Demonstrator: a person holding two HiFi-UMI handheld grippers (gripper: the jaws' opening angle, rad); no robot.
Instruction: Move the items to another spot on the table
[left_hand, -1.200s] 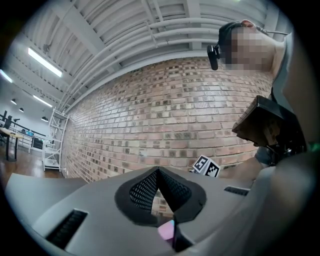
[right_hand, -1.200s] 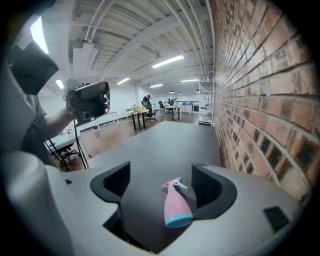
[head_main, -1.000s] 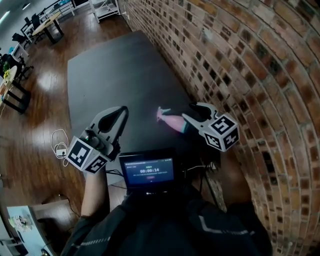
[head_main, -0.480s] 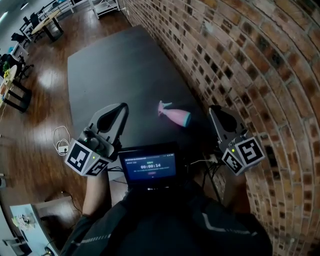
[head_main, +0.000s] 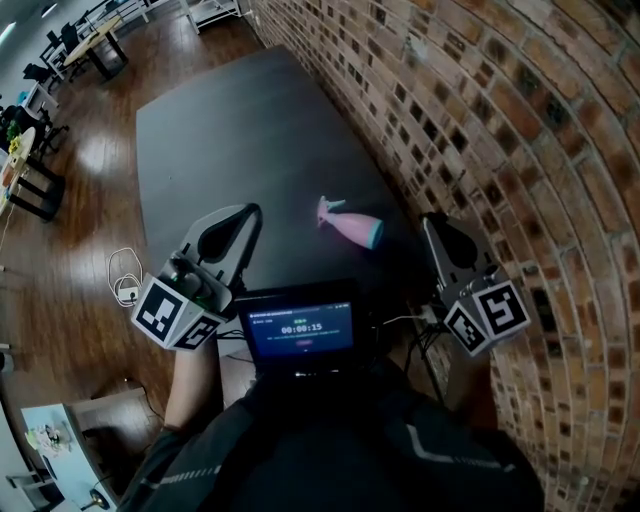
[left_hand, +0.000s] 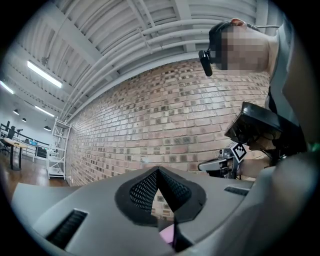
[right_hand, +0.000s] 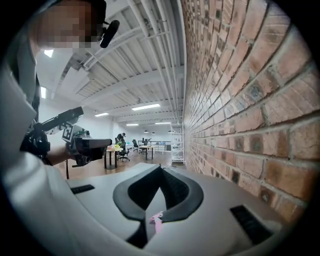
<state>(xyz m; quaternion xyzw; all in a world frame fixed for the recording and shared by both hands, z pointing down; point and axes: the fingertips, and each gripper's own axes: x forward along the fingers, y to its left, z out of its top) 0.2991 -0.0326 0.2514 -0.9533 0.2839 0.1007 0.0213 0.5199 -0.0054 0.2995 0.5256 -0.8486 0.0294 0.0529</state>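
Observation:
A pink spray bottle (head_main: 348, 225) with a teal base lies on its side on the dark table (head_main: 230, 130), close to the brick wall. My right gripper (head_main: 432, 222) hangs to the right of it, apart from it, jaws shut and empty. My left gripper (head_main: 245, 215) is held to the bottle's left, also shut on nothing. In the left gripper view the shut jaws (left_hand: 159, 170) point at the wall, with a sliver of the pink bottle (left_hand: 167, 234) below them. In the right gripper view the shut jaws (right_hand: 160, 167) leave a glimpse of the bottle (right_hand: 156, 220).
The brick wall (head_main: 500, 120) runs along the table's right side, close to my right gripper. A small screen (head_main: 300, 335) sits at the person's chest. A white cable (head_main: 122, 285) lies on the wooden floor to the left. Desks and chairs (head_main: 90, 45) stand far off.
My right gripper was open at the bottle's teal end; it has drawn back toward the wall and the near edge, risen, and shut empty. The bottle stays on the table. The left gripper held still.

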